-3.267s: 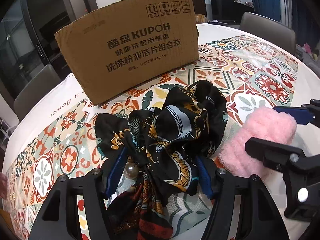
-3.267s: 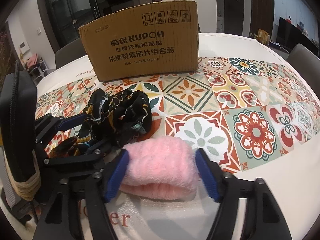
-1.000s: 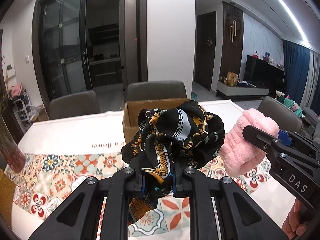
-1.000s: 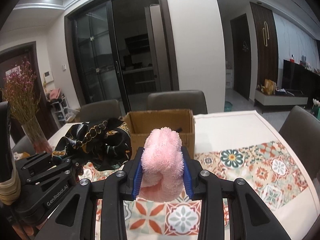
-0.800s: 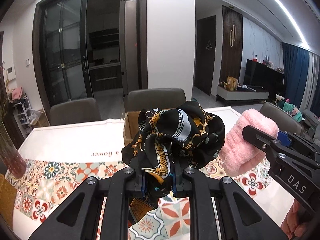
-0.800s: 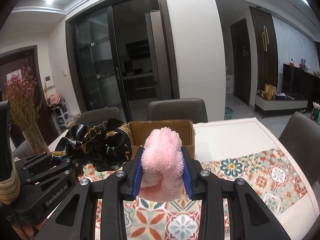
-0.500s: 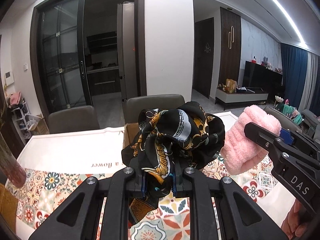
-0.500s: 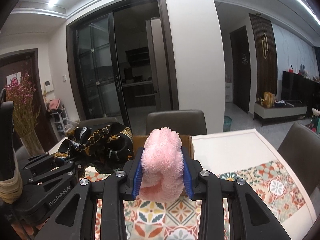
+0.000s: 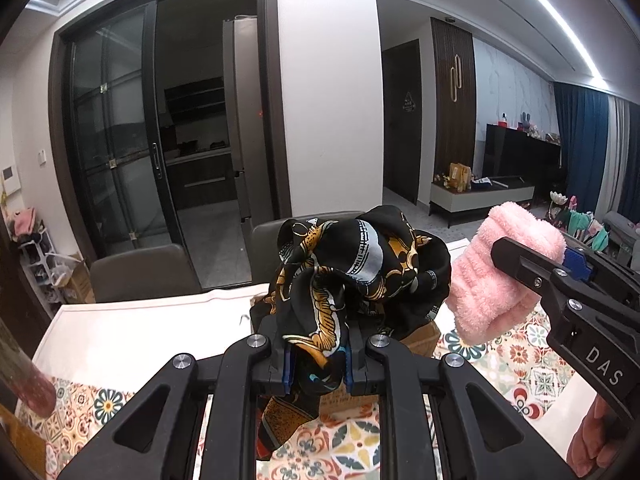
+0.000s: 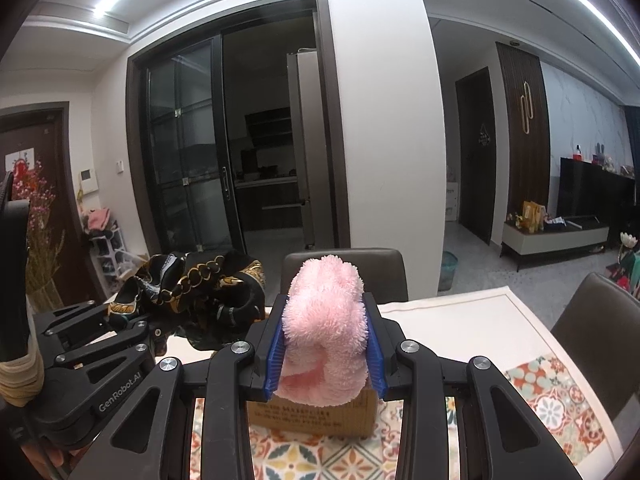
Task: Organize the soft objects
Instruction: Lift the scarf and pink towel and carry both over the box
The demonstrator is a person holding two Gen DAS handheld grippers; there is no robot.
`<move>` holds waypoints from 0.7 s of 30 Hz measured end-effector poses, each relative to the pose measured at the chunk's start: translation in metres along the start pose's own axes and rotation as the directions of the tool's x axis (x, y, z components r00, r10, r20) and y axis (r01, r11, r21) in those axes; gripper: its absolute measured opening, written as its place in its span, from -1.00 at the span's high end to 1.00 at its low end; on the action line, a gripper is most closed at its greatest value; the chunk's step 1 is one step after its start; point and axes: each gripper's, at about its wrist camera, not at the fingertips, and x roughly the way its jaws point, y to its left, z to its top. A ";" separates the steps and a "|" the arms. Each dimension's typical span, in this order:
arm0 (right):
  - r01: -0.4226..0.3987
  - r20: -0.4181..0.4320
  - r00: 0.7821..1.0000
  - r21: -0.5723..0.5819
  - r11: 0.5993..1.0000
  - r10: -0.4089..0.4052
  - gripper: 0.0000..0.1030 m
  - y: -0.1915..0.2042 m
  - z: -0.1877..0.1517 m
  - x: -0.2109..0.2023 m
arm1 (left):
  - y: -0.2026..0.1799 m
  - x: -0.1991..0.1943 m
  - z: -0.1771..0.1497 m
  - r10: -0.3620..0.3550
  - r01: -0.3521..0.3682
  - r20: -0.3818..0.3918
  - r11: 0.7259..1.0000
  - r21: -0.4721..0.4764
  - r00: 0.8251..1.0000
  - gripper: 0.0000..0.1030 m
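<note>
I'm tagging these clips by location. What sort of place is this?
Most likely a home dining area open to a living room: a dining table with upholstered chairs, a TV cabinet, and glass sliding doors onto what looks like a kitchen.

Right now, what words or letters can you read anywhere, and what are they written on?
"DAS": on the side of the right gripper, seen from the left wrist.
"GenRobot.AI": on the side of the left gripper, seen from the right wrist.
Dark print on the cardboard box: too small and blurred to read.
No other text is readable.
</note>
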 end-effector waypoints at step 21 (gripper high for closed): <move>0.010 -0.049 0.999 -0.044 0.999 -0.012 0.31 -0.009 0.034 0.083 | 0.010 0.089 0.046 -0.011 0.011 -0.006 0.999 0.033 1.000 0.77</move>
